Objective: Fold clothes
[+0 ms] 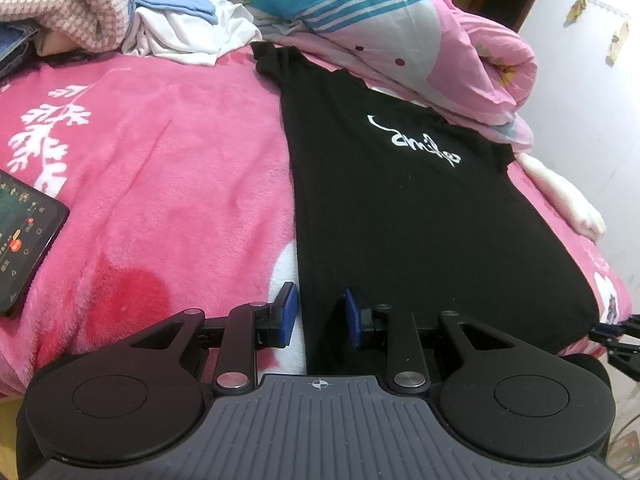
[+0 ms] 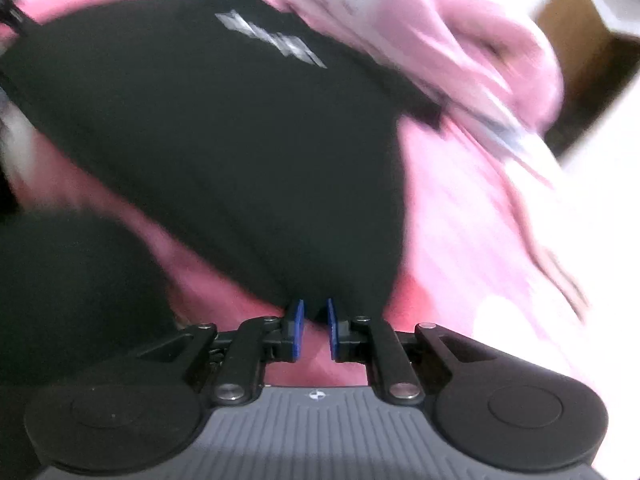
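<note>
While the black shirt (image 1: 400, 208) lies flat on the bed (image 1: 180, 160), I hold both grippers, left (image 1: 320, 316) and right (image 2: 315, 330), at its hem with fingers released, so a shallow pinch risks slipping.

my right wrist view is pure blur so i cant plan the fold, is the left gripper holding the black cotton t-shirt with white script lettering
observer: No. The left gripper straddles the left edge of the black t-shirt with its jaws open, gripping nothing.
operator: anything on the bed to avoid
observer: A dark smartphone with a lit screen lies on the pink fleece blanket, well left of the shirt.
operator: more laundry around
observer: A pile of white and blue clothes sits beyond the shirt's far end.
</note>
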`<state>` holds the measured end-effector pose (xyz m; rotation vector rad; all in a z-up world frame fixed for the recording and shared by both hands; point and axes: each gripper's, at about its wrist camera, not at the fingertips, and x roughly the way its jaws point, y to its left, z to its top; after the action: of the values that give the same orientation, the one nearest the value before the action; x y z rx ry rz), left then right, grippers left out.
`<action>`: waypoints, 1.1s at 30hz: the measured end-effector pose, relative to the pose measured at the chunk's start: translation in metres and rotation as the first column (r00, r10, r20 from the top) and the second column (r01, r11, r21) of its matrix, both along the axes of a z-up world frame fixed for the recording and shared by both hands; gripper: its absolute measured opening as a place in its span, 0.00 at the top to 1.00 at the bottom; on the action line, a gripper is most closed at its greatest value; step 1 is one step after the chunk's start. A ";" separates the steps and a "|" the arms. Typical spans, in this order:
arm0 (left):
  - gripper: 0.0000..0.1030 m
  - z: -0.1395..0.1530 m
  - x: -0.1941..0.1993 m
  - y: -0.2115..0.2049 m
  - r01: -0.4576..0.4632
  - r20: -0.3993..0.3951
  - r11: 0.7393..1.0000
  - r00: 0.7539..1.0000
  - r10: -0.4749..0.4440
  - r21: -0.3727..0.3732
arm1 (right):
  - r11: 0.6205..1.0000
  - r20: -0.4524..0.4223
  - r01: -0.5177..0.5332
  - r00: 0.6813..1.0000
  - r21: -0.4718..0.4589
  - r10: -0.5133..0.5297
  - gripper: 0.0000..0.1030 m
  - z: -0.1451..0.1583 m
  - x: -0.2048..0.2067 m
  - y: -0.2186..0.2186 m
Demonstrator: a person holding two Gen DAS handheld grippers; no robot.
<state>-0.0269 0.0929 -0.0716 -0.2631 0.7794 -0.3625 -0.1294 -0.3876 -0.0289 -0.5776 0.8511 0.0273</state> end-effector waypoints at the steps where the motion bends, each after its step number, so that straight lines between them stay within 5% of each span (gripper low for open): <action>1: 0.75 0.001 -0.001 0.000 0.003 0.001 1.000 1.000 -0.003 0.007 | 0.999 0.005 0.032 0.999 -0.004 -0.032 0.88 0.002 -0.004 -0.007; 4: 0.75 0.007 -0.005 -0.002 0.002 0.007 0.999 1.000 -0.003 0.043 | 0.996 0.095 0.032 0.995 0.081 -0.040 0.88 0.024 -0.010 -0.005; 7: 0.75 0.025 -0.022 -0.008 -0.009 0.113 0.995 0.994 -0.002 0.098 | 0.979 0.188 -0.034 0.982 0.203 -0.005 0.87 0.042 -0.003 0.009; 13: 0.75 0.043 -0.037 -0.057 0.138 0.241 0.976 0.954 -0.176 0.168 | 0.942 0.214 -0.021 0.975 0.335 -0.055 0.87 0.021 0.037 0.018; 15: 0.75 0.027 -0.033 -0.075 0.189 0.174 0.958 0.958 -0.228 0.216 | 0.925 0.213 0.051 0.967 0.377 -0.140 0.82 0.008 0.039 0.005; 16: 0.75 0.019 -0.031 -0.083 0.216 0.139 0.947 0.957 -0.253 0.238 | 0.912 0.223 0.084 0.957 0.402 -0.186 0.71 0.003 0.033 -0.004; 20: 0.74 0.002 -0.039 -0.086 0.247 0.113 0.934 0.952 -0.283 0.260 | 0.850 0.232 0.213 0.904 0.482 -0.359 0.63 -0.008 -0.006 -0.040; 23: 0.74 0.012 -0.039 -0.066 0.222 0.095 0.955 0.965 -0.244 0.196 | 0.803 0.202 0.345 0.849 0.486 -0.487 0.61 -0.008 -0.029 -0.064; 26: 0.74 0.030 -0.028 -0.047 0.186 0.121 0.973 0.972 -0.203 0.135 | 0.756 0.229 0.348 0.809 0.554 -0.541 0.60 0.014 -0.035 -0.079; 29: 0.74 0.043 -0.007 -0.046 0.179 0.128 0.980 0.974 -0.189 0.083 | 0.732 0.279 0.215 0.826 0.647 -0.489 0.60 0.038 -0.009 -0.069; 33: 0.73 0.047 0.036 -0.065 0.163 0.080 0.986 0.983 -0.166 0.042 | 0.740 0.271 0.041 0.915 0.671 -0.297 0.62 0.046 0.065 -0.020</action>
<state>0.0092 0.0280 -0.0244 -0.1502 0.7265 -0.5121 -0.0642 -0.4078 0.0172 0.1740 0.4719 0.0456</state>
